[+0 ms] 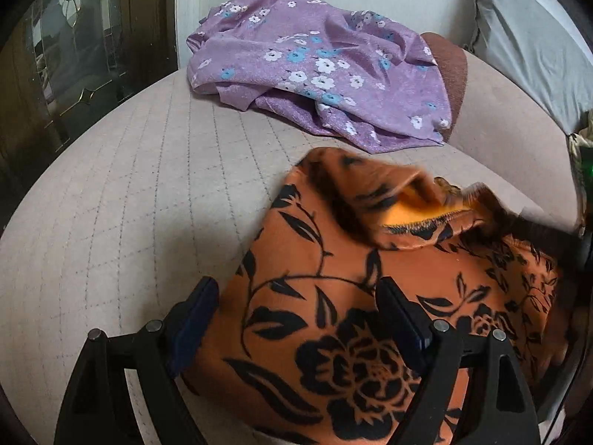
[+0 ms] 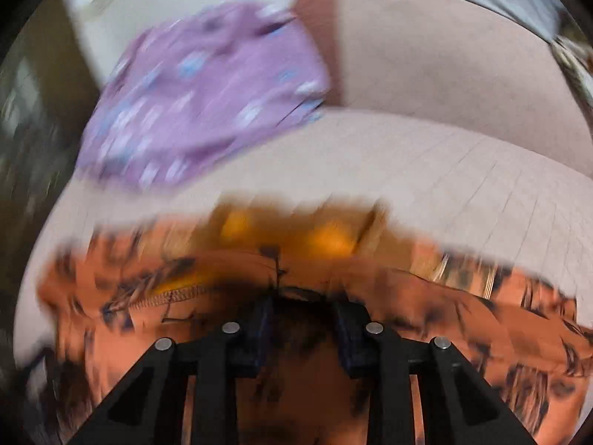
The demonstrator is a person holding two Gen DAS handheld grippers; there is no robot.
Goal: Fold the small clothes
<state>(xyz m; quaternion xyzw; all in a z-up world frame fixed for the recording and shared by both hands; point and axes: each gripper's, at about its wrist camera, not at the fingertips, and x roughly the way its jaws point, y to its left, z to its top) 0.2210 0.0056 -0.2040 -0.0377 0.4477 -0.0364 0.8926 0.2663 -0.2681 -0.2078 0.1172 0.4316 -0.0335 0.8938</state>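
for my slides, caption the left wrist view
Open left gripper over orange floral garment; purple floral cloth behind.

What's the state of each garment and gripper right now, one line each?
orange floral garment: flat on the bed, top edge flipped over, yellow lining showing.
purple floral garment: crumpled, unfolded, lying behind the orange one.
left gripper: jaws wide open over the orange garment, not clamping.
right gripper: jaws partly apart over the orange garment; view too blurred to tell a grip.
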